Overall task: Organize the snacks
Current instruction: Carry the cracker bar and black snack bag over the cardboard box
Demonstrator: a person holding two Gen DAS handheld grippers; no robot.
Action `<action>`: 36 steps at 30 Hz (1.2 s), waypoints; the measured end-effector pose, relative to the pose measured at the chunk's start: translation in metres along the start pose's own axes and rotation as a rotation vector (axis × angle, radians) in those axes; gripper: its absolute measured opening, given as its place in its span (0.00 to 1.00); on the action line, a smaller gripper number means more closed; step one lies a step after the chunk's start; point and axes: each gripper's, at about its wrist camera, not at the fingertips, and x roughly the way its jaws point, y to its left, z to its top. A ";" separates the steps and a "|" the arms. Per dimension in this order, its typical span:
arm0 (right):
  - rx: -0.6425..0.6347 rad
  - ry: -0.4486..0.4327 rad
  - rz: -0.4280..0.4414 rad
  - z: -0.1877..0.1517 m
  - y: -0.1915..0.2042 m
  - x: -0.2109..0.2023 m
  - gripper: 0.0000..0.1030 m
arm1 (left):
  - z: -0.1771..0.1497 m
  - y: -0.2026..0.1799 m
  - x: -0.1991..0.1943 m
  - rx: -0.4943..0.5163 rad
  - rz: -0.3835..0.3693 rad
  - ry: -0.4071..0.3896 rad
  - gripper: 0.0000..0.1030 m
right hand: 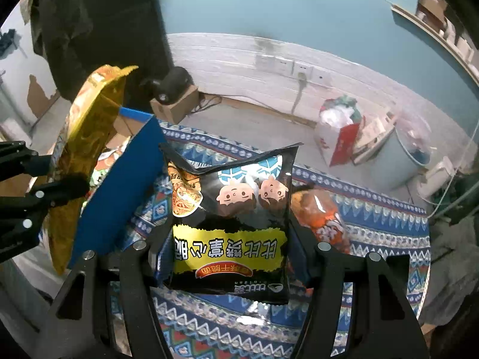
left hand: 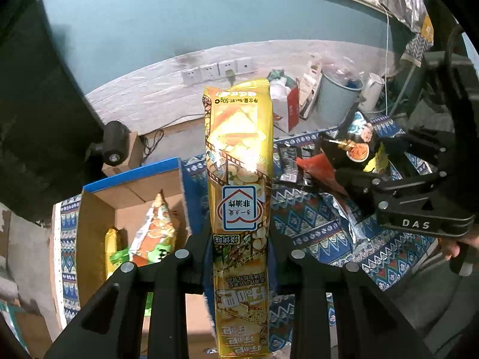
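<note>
1. Gripping a tall yellow snack packet [left hand: 239,197], the left gripper [left hand: 239,248] has its jaws clamped tight on the pack's narrow middle; the packet stands upright between the fingers, clear of the table.
2. Its print reads upside down from this side: "Net WT: 50g" near the far end, and "非油炸" inside a blue house-shaped badge lower down.
3. To the left of that packet sits an open cardboard box [left hand: 95,209] with a blue outer wall, and in it lie a green-and-orange snack bag [left hand: 155,230] and a second yellow pack [left hand: 111,245].
4. The right gripper [right hand: 227,239] holds a black noodle-snack bag [right hand: 230,224], jaws closed on its two sides; the bag is lifted off the patterned tablecloth [right hand: 389,239].
5. That bag shows two cartoon faces, a yellow band of large Chinese characters I can't make out for sure, and a red oval label beneath it.
6. Just beside it on the cloth, to its right, lies an orange snack bag [right hand: 323,212].
7. The right gripper's body carries the lettering "DAS" in the left wrist view.
8. Wall sockets [left hand: 218,70] sit on the white panelling behind.
</note>
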 end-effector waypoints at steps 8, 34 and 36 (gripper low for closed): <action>-0.041 -0.007 0.028 0.017 0.028 0.010 0.62 | -0.005 0.037 -0.004 -0.060 0.033 -0.011 0.29; -0.186 0.023 0.165 0.072 0.157 0.067 0.62 | -0.066 0.179 0.032 -0.309 0.163 0.096 0.29; -0.192 0.035 0.176 0.073 0.165 0.073 0.62 | -0.066 0.184 0.037 -0.310 0.173 0.103 0.29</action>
